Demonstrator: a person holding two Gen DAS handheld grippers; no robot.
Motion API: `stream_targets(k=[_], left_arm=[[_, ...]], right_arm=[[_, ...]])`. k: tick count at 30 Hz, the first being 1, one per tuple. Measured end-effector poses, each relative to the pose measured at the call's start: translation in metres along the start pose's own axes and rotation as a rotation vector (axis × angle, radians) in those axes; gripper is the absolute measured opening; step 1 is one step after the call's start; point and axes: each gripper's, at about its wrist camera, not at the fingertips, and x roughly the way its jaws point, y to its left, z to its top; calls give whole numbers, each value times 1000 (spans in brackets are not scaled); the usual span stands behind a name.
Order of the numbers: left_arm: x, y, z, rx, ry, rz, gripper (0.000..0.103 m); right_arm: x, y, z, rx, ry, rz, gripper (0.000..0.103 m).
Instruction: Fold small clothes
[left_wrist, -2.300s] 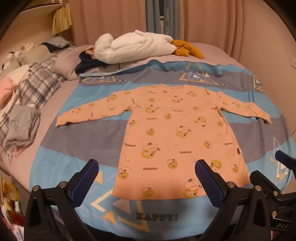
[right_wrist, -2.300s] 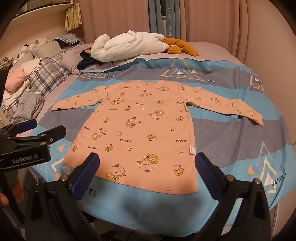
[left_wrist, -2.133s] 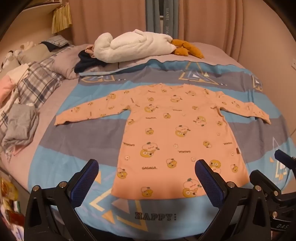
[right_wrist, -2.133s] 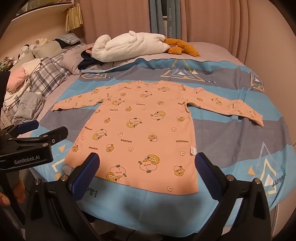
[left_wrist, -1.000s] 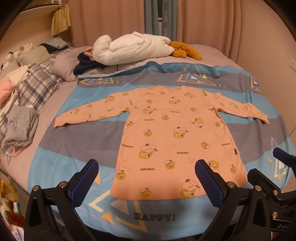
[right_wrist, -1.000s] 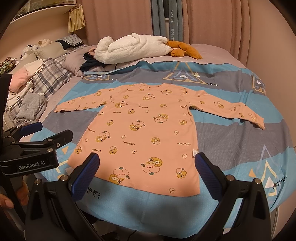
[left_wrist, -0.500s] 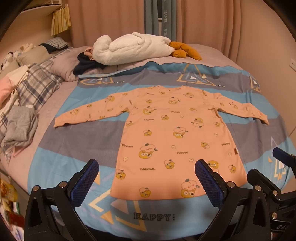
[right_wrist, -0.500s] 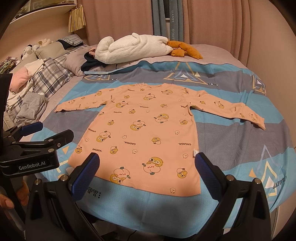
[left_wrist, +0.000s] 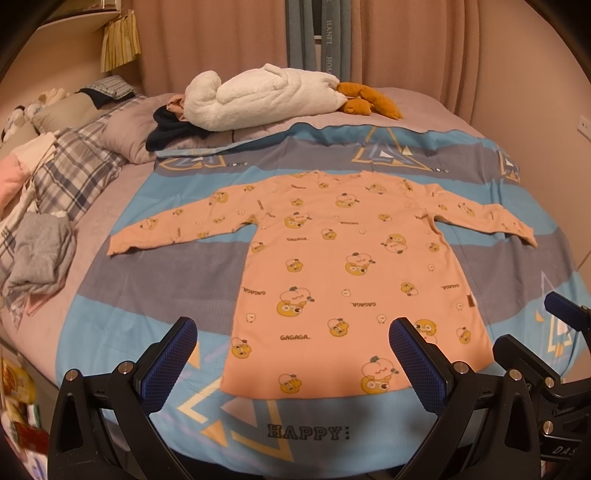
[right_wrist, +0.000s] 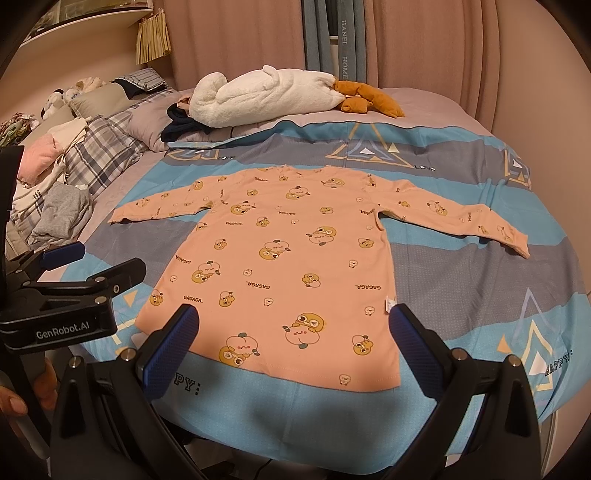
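A peach long-sleeved top (left_wrist: 343, 266) lies flat and unfolded in the middle of both frames, spread on a blue and grey blanket (left_wrist: 147, 295) that covers the bed. Its neck points toward the top of the frame and its hem toward the bottom. Both sleeves (left_wrist: 177, 225) stretch out sideways, one to the left edge of the blanket, the other (right_wrist: 454, 218) toward the right. The cloth is printed with yellow and pink cartoon figures and the word GAGAGA, and a small tag (left_wrist: 470, 300) sits on its right side seam. The fabric looks smooth, with few wrinkles.

The left gripper (left_wrist: 293, 363) sits at the bottom of its frame, fingers spread wide, holding nothing, above the hem. The right gripper (right_wrist: 291, 349) is likewise wide apart and empty, low in its frame over the hem. In the right view the left gripper also shows at the lower left, with a hand (right_wrist: 22, 387) beneath it.

At the top centre lies a white plush (left_wrist: 258, 98) with orange feet (left_wrist: 365, 101). Plaid bedding (left_wrist: 70, 170) and grey clothes (left_wrist: 40, 251) fill the left side.
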Motion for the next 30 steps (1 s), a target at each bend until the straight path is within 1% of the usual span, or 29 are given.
stream_targets(k=[26,30], left_arm=[[0,0,0,2,-1,3,103],[11,-1,-2,3,13,-15,103]], right_arm=[[1,1,-1,2,1,2,103],[7,5,1,20,4,13,103]])
